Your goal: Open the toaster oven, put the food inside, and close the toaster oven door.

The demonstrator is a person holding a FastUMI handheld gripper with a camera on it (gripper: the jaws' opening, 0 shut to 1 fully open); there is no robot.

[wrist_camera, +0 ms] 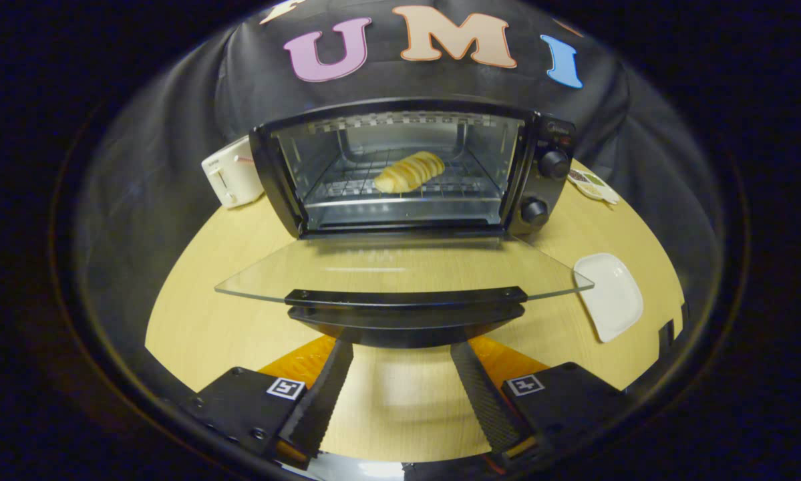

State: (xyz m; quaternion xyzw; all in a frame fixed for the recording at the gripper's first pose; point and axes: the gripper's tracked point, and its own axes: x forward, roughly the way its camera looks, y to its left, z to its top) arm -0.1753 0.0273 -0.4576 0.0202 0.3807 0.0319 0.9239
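Gripper [402,357] is held spread wide, nothing clamped between the fingers; both fingertips sit just under the front edge of the door handle [405,297], whether touching it can't be told. The toaster oven [413,167] is taken as landmark for all places.

Glass door [400,270] is dropped fully open, lying flat in front of the oven mouth toward the fingers, handle on its near edge. Food, a ridged bread roll [410,172], is seen already inside the oven, resting on the wire rack [373,184] approx mid-cavity. Two knobs [544,187] are stacked on the oven's right panel. A white toaster [232,172] is set just beside the oven's left wall. An empty white plate [610,295] is placed to the oven's right-front, on the wooden table [200,267]; a small packet lies behind the oven's right side.

Judged step: closing the door, w/ open + load already done. For a clean close, the handle should be caught from below near its centre, not one end, so the door isn't twisted on its hinge. The lift should be swung in an arc up toward the oven top, following the hinge, not pushed straight in, else the oven may be shoved back. Door should be pressed till seated flush.
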